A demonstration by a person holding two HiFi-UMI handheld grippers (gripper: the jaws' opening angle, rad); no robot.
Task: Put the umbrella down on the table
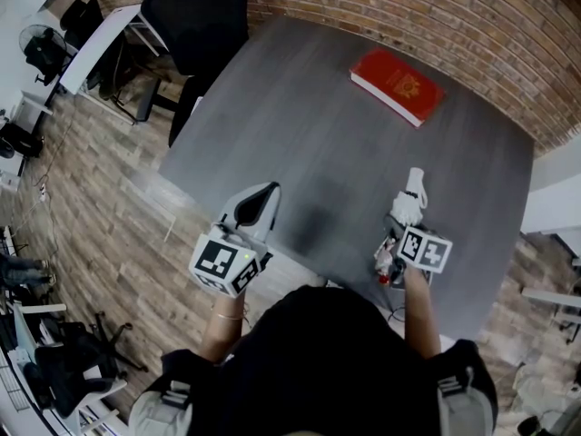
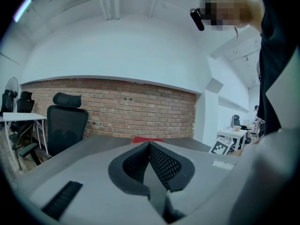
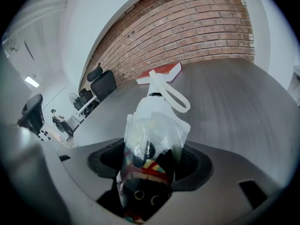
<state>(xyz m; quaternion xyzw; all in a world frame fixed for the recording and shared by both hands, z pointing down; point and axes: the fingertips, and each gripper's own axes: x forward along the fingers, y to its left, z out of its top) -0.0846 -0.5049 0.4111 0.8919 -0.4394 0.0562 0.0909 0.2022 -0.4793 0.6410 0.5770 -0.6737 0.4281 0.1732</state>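
Note:
A folded umbrella (image 3: 152, 144) in a clear plastic sleeve, with a white handle and loop strap (image 3: 171, 93), sits between the jaws of my right gripper (image 3: 151, 170), which is shut on it. In the head view the umbrella (image 1: 407, 209) pokes forward from the right gripper (image 1: 406, 230) over the near right part of the grey table (image 1: 309, 143). My left gripper (image 1: 257, 205) hovers at the table's near left edge, its jaws pressed together on nothing (image 2: 150, 165).
A red book (image 1: 397, 84) lies at the table's far right, also seen ahead in the right gripper view (image 3: 161, 72). A black office chair (image 1: 195, 16) stands at the far left corner. A brick wall runs behind the table; a white desk (image 1: 95, 48) stands left.

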